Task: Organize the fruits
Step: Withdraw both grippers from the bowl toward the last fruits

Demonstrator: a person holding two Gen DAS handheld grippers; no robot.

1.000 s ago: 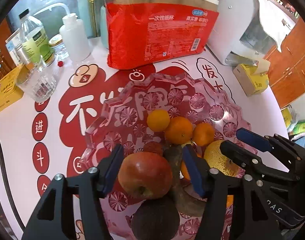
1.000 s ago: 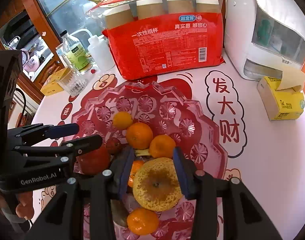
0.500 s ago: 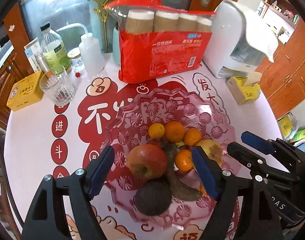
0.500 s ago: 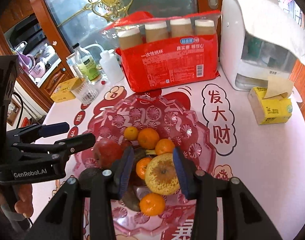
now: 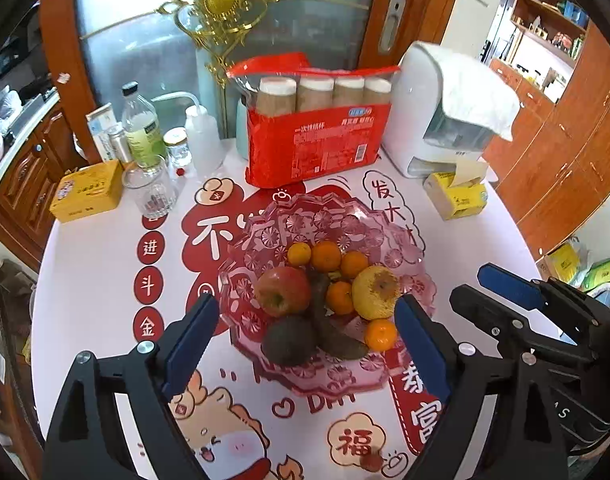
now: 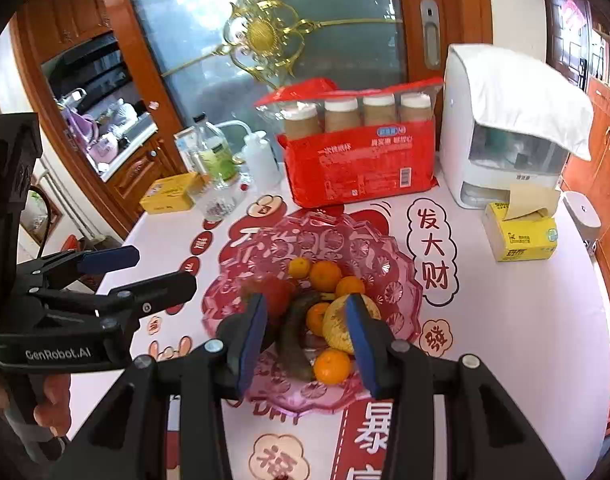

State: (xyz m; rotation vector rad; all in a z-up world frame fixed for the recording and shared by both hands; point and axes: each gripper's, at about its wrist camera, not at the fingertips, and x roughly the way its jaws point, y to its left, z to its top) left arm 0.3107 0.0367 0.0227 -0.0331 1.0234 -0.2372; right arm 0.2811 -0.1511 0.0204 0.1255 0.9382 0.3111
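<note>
- My left tongs (image 5: 301, 340) hang above the table, jaws opening wide, nothing pressed by the blue pads; the fruit lies below and beyond them, seen through the gap.
- My right tongs (image 6: 307, 340) hover over the near rim of the dish, jaws part-way apart and gripping nothing, with the fruit well below the pads.
- From the left wrist view my right tongs show at the right edge; from the right wrist view my left tongs sit off to the left, a hand (image 6: 51, 398) wrapped round the handle.
- Under both tongs sits the pink glass dish (image 5: 385, 384) on the red-and-white printed tablecloth (image 5: 93, 280).
- Nearest me in the dish: a dark avocado (image 5: 289, 340), a small orange (image 5: 380, 334), and a brownish banana (image 5: 329, 326) running between them.
- Just behind those: the red apple (image 5: 283, 291) on the left, the yellow pear (image 5: 376, 292) on the right, one small orange between them.
- At the back of the pile, three more small oranges in a row (image 5: 325, 255), touching one another.
- Beyond the dish: a red pack of paper cups (image 5: 317, 148) in the middle.
- Right of it, a white appliance (image 5: 437, 120) with a cloth draped on top, and a yellow tissue box (image 5: 457, 198) in front of that.
- Far left: a drinking glass (image 5: 151, 192), bottles and a yellow box (image 5: 87, 192).
</note>
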